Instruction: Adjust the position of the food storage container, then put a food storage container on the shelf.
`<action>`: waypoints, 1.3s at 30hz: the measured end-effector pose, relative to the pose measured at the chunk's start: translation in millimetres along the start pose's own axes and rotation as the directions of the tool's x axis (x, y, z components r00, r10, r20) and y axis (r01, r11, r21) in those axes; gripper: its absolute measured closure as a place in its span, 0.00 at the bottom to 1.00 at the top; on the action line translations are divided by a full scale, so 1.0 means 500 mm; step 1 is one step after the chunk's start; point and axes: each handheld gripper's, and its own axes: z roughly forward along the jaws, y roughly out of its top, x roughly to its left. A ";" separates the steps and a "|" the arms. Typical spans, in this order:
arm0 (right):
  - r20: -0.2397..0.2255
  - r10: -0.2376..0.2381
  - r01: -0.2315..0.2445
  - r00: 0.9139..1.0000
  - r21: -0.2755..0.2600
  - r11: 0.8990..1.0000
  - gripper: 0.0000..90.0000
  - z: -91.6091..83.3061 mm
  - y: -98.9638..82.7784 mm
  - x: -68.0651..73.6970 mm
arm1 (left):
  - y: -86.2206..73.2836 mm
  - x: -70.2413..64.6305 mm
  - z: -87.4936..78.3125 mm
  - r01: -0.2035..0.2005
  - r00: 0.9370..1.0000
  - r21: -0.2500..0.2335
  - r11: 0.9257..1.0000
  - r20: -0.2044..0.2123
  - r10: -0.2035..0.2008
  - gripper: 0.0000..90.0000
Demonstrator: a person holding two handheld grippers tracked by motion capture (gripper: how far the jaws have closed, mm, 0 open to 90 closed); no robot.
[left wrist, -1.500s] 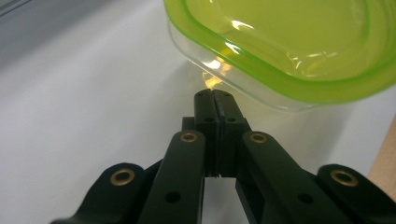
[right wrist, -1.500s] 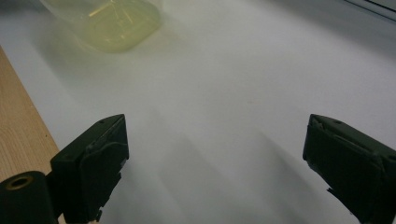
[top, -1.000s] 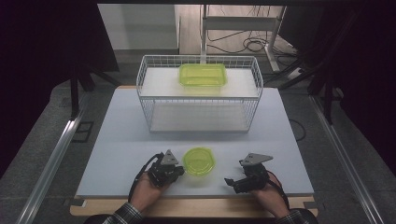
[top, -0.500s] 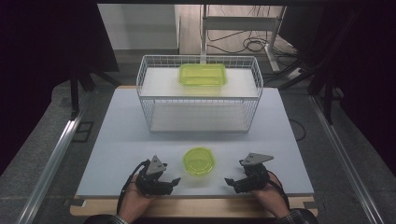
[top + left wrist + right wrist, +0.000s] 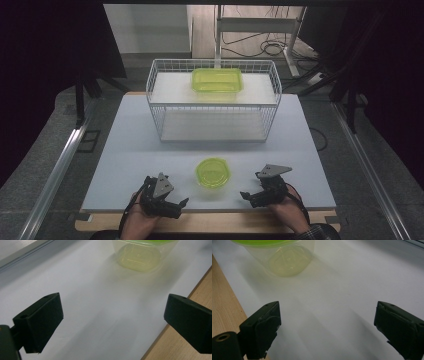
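White table [image 5: 125,150] was seen w/ a wire basket [image 5: 212,102] at the far middle; a green rectangular container [image 5: 217,80] was set on the basket's top shelf, long axis left–right.

Small green-lidded round tub [image 5: 213,172] was found standing upright on the table near the front edge, between the two grippers, well apart from the basket. No strong long axis was noted from above, roughly round. In the gripper views the tub body [image 5: 140,256] was seen as clear w/ a green rim.

Left gripper [image 5: 172,204] was held at the near left, tub lying to its right and slightly farther; jaws had just been opening and stood wide, nothing between them, only bare table. Right gripper [image 5: 250,196] was held at the near right, tub to its left; jaws also spread wide, nothing gripped [image 5: 327,322].

Key relation: tub sat approx. midway; left gripper tips appeared slightly nearer to it, but margin was small and judged uncertain. Either hand was judged able to reach it w/ a short inward move.

Writing/brands: none legible. Embossed marks on the tub base were noted but too blurred to read.
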 end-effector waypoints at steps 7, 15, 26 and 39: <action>-0.004 0.030 -0.030 1.000 -0.011 0.999 0.06 -0.002 0.001 -0.004 | -0.001 0.006 -0.003 0.011 1.000 -0.019 1.000 -0.009 -0.011 0.02; -0.019 0.098 -0.098 0.995 -0.016 0.995 0.04 -0.007 0.017 -0.003 | -0.002 0.008 -0.004 0.002 1.000 -0.010 1.000 -0.025 -0.003 0.02; -0.125 0.169 -0.175 0.978 -0.034 0.984 0.27 -0.030 0.090 -0.008 | -0.003 0.005 0.000 -0.015 0.999 -0.003 1.000 -0.038 0.015 0.02; -0.194 0.187 -0.180 0.963 0.055 0.982 0.51 0.046 0.164 -0.032 | -0.001 0.000 -0.001 -0.052 0.998 -0.008 0.999 -0.035 0.052 0.03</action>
